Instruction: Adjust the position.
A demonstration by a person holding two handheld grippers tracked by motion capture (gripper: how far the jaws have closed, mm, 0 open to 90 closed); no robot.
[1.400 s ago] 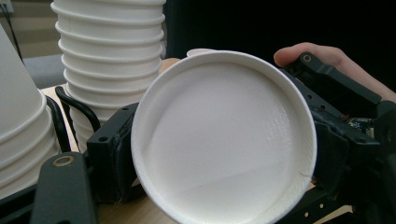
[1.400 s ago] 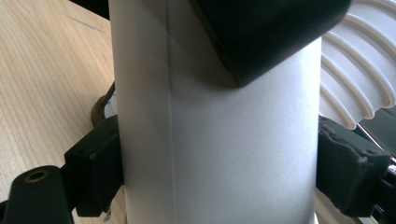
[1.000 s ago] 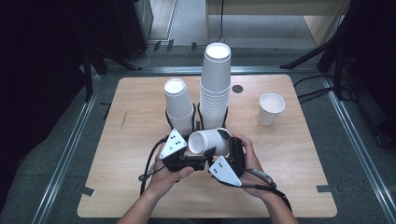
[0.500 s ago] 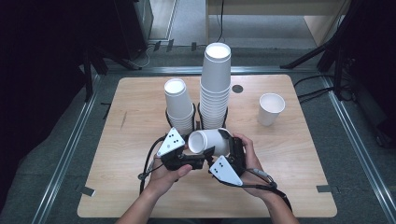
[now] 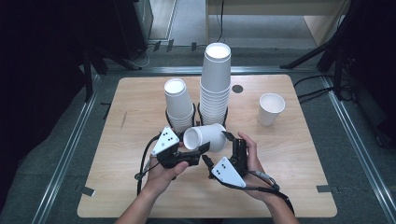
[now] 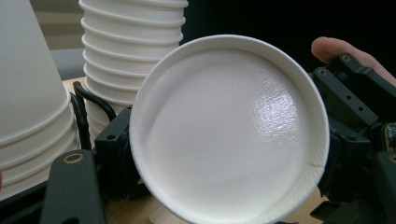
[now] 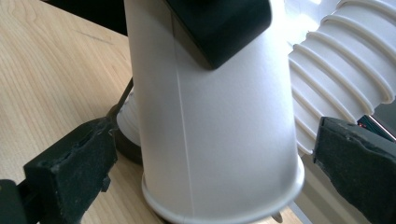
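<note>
A white paper cup (image 5: 205, 137) lies on its side in the air above the table's front middle, its flat bottom (image 6: 229, 130) facing the left gripper's camera. My left gripper (image 5: 198, 145) is shut on it, one black pad (image 7: 219, 28) pressing on the cup's wall. My right gripper (image 5: 217, 148) comes from the right. Its jaws have just been opening and now stand wide on either side of the cup (image 7: 215, 140). Both its pads (image 7: 70, 172) are clear of the paper.
Just behind the grippers stand two stacks of white cups in black ring holders, a tall one (image 5: 215, 84) and a shorter one (image 5: 177, 105). A single upright cup (image 5: 271, 108) is at the right. The wooden table (image 5: 130, 196) has bare room at left and front.
The right gripper's jaws have spread apart and let go of the cup. The left gripper still holds the cup; both hands stay about where they were.
</note>
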